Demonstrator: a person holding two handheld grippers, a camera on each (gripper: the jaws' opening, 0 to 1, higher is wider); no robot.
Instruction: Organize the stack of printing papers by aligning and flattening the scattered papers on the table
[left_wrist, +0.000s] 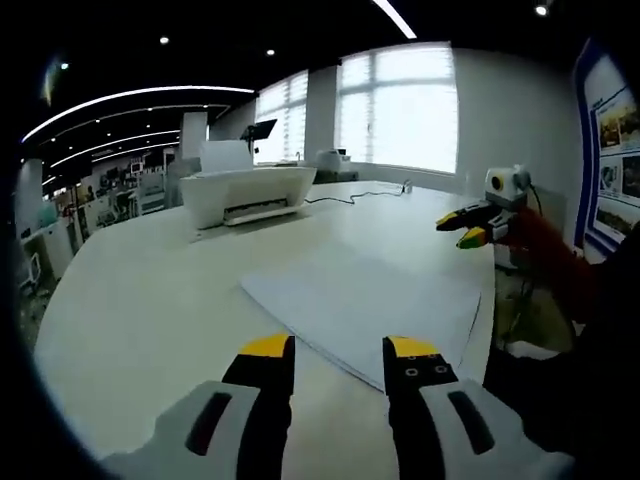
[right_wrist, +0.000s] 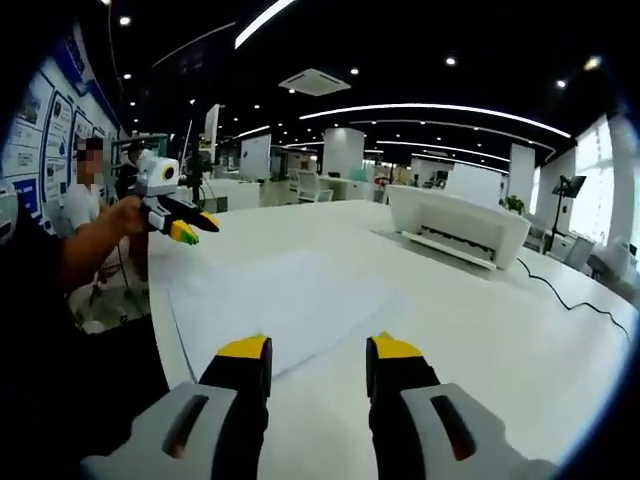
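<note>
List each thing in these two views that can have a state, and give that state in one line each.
Left claw: open, empty, held above the table.
Right claw: open, empty, above the table.
Papers: lying flat on the table, near its edge, untouched.
Printer: standing on the table, sheet upright in its rear tray.
Cable: lying loose on the table.

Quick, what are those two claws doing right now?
Left claw: open, holding nothing, above the papers.
Right claw: open, holding nothing.
</note>
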